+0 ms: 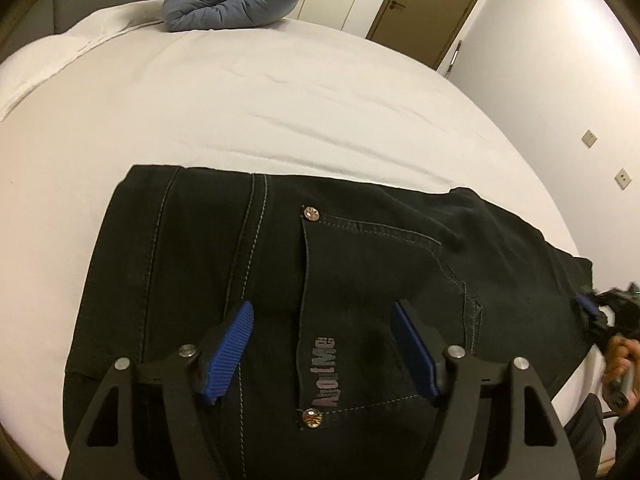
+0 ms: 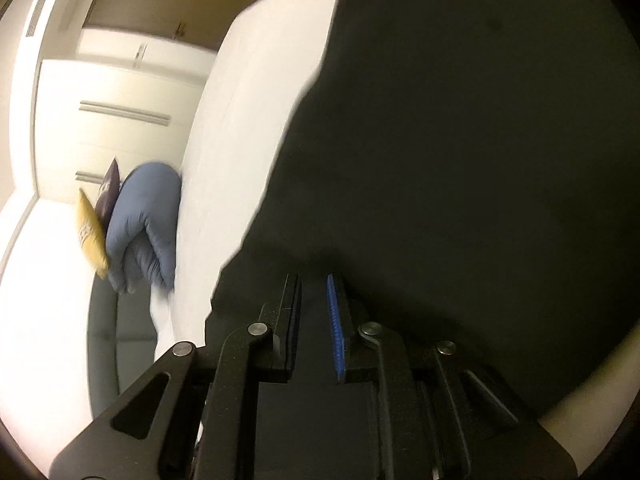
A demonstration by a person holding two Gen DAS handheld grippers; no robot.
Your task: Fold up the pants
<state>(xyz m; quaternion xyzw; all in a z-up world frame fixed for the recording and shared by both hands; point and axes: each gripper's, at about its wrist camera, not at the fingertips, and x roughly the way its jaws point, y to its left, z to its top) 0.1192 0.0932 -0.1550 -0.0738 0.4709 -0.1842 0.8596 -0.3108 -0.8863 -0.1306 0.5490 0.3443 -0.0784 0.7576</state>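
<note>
Hovering over the black pants (image 1: 320, 280) on the white bed (image 1: 240, 100), your left gripper (image 1: 322, 312) gapes empty; your right gripper (image 2: 314, 292) looks pinched on their far-right edge (blurred view). Bare sheet lies beyond.

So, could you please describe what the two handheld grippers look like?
Both are matte black frames with triangular cut-outs and silver pivot bolts. The left gripper has two fingers faced with ribbed blue pads. The right gripper is the same build, with a ribbed blue pad showing.
</note>
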